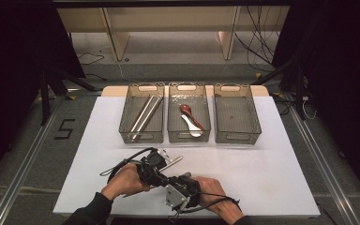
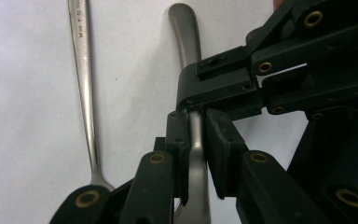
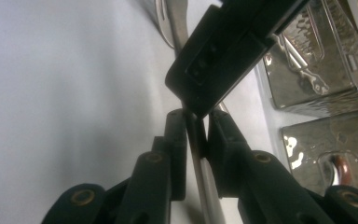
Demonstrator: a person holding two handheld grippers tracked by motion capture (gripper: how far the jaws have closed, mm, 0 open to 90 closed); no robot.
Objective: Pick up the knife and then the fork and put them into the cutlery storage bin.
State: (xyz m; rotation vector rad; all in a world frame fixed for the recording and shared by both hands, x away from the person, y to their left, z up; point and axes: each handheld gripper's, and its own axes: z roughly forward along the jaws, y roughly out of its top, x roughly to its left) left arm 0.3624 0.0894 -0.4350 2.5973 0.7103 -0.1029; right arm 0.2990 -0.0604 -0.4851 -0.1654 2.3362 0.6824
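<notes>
Fork (image 2: 196,154) between both grippers' jaws

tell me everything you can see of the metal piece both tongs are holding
The metal utensil is slim, brushed silver-grey steel with a curved, rounded handle end. It lies low over the white table, in front of the three baskets. The left tongs and right tongs both clamp its shaft. A second steel utensil lies apart beside it.
</notes>
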